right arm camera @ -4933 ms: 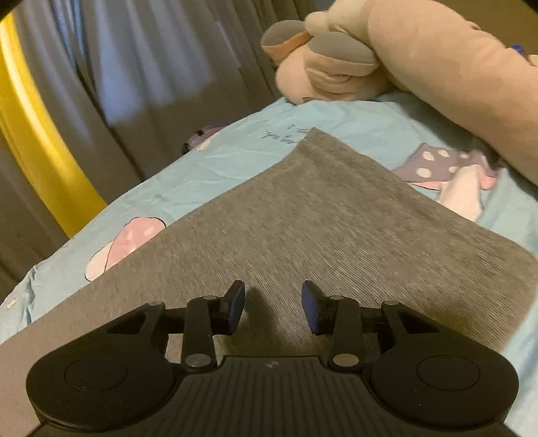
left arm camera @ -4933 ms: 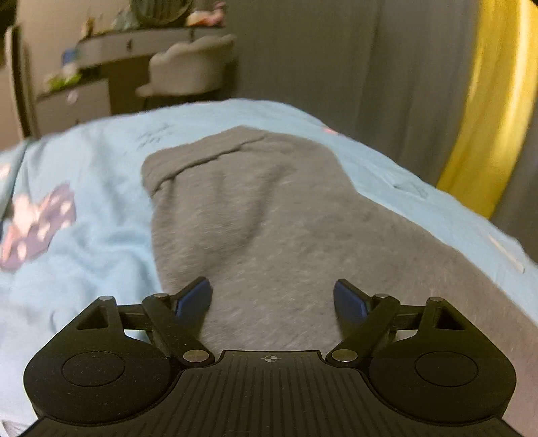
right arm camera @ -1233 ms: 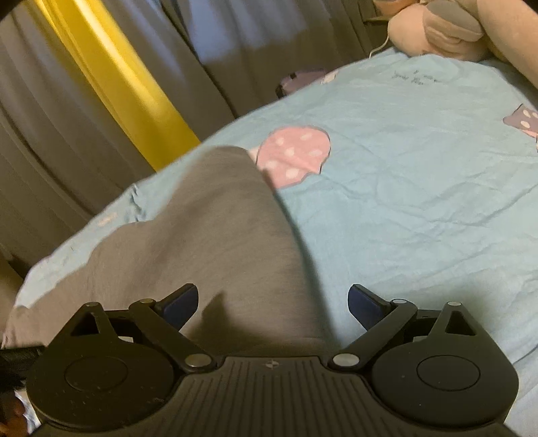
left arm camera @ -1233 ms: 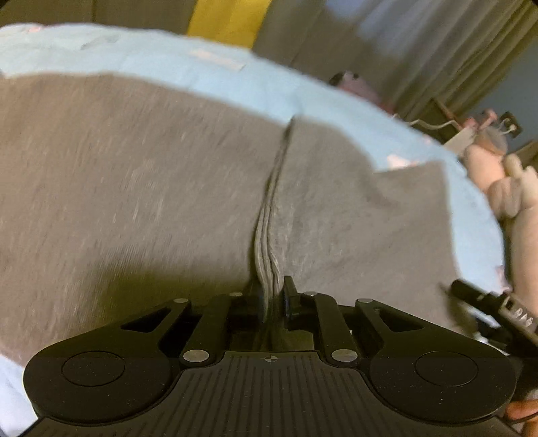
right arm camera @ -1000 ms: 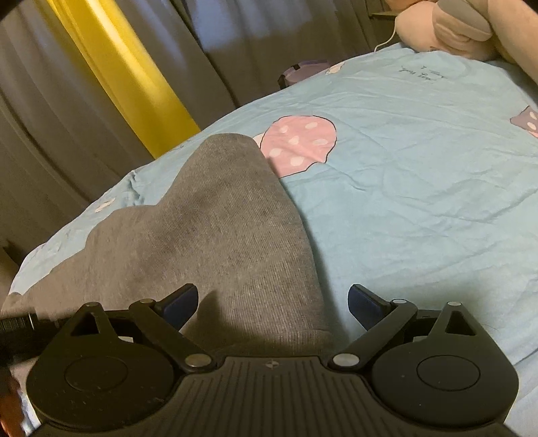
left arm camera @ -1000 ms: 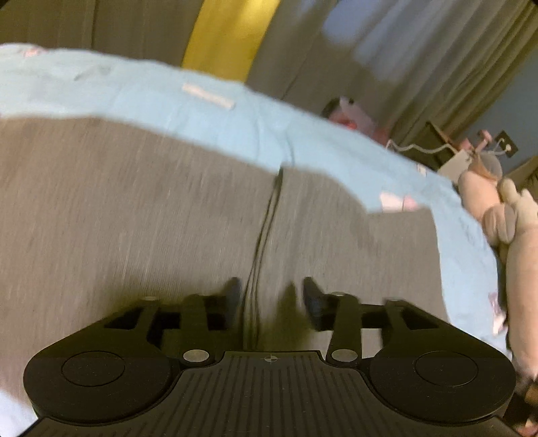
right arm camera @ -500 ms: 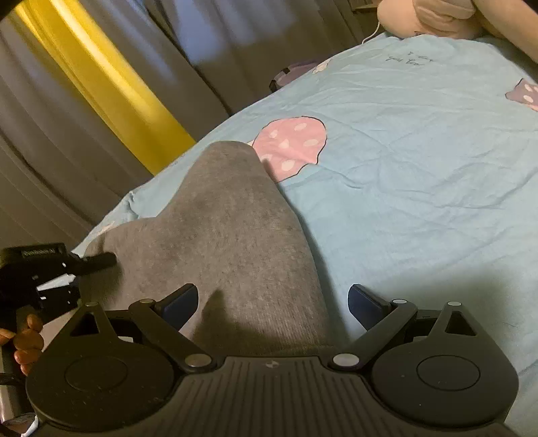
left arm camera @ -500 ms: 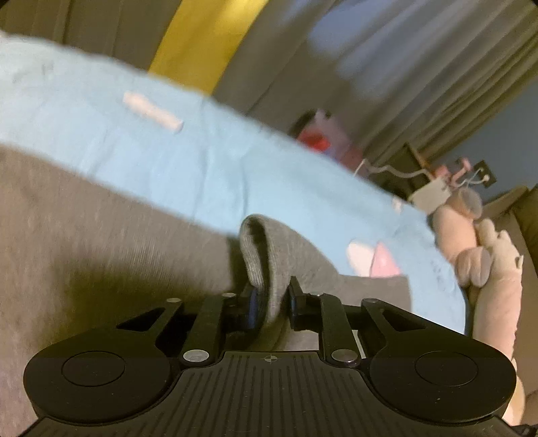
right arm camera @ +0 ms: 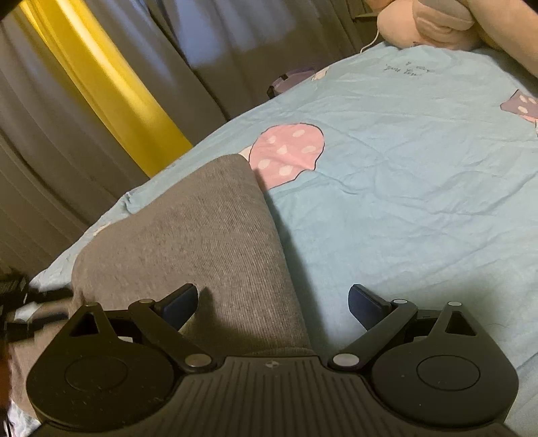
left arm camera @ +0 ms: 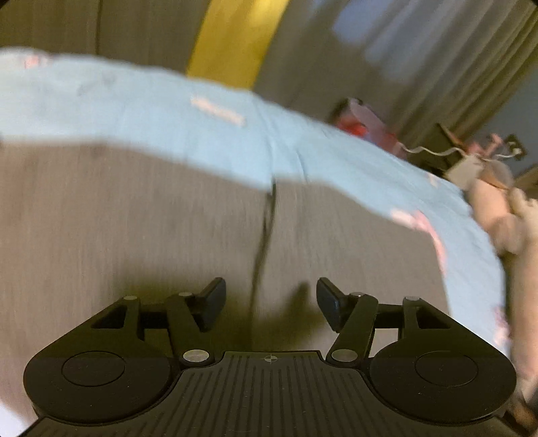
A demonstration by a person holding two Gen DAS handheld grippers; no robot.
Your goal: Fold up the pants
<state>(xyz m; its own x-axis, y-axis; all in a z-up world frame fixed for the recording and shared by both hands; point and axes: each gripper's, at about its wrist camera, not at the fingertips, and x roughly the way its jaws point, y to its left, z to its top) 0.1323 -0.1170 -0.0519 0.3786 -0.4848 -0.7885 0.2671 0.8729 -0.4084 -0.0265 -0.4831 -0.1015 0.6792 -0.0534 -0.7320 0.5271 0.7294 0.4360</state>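
Grey knit pants (left arm camera: 134, 228) lie flat on a light blue bedsheet (left arm camera: 208, 127), with a dark fold line running up their middle. My left gripper (left arm camera: 271, 304) hovers over that line; its jaws are opening, and no cloth is pinched between them. In the right wrist view a folded end of the pants (right arm camera: 201, 228) reaches toward a pink mushroom print. My right gripper (right arm camera: 272, 304) stands open over the pants' right edge, one finger above cloth, the other above sheet. The left gripper's body (right arm camera: 20, 312) shows at that view's left edge.
Grey curtains with a yellow strip (right arm camera: 111, 84) hang behind the bed. Plush toys (right arm camera: 437, 23) lie at the far right of the bed (right arm camera: 420, 168). A cable and small items (left arm camera: 464, 161) sit beyond the bed's far corner. The left wrist view is blurred.
My left gripper, shut on a raised fold of the pants half a second ago, has let go and opened; the cloth now lies flat. The right gripper has stayed put and open.
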